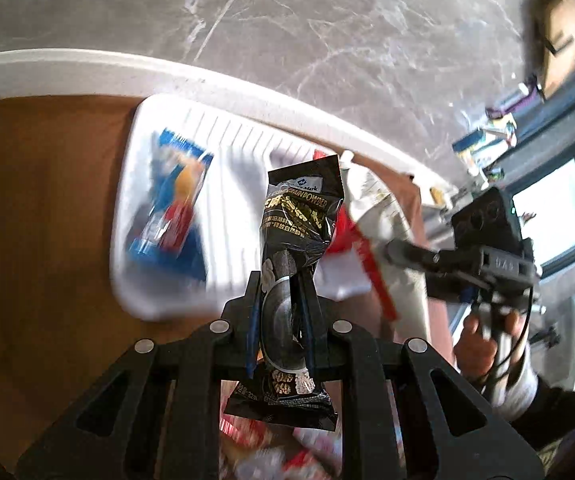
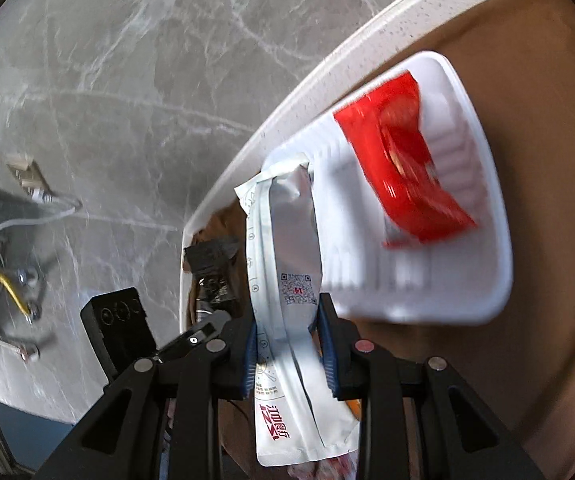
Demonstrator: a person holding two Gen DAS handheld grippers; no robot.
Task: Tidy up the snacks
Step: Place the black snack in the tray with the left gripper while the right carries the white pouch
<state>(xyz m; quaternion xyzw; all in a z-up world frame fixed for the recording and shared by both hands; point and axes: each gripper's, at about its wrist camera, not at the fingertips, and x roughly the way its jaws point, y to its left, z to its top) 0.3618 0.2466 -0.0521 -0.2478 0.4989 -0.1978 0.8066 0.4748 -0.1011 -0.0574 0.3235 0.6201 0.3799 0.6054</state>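
Black snack packet is clamped lengthwise in the left gripper; the white tray lies just beyond, slightly left. White sachet is clamped in the right gripper, its tray far-right.

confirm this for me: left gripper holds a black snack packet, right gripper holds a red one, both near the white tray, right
Not quite. The right gripper holds a white packet, as the right wrist view shows; the red packet lies in the white tray. The rest stands.
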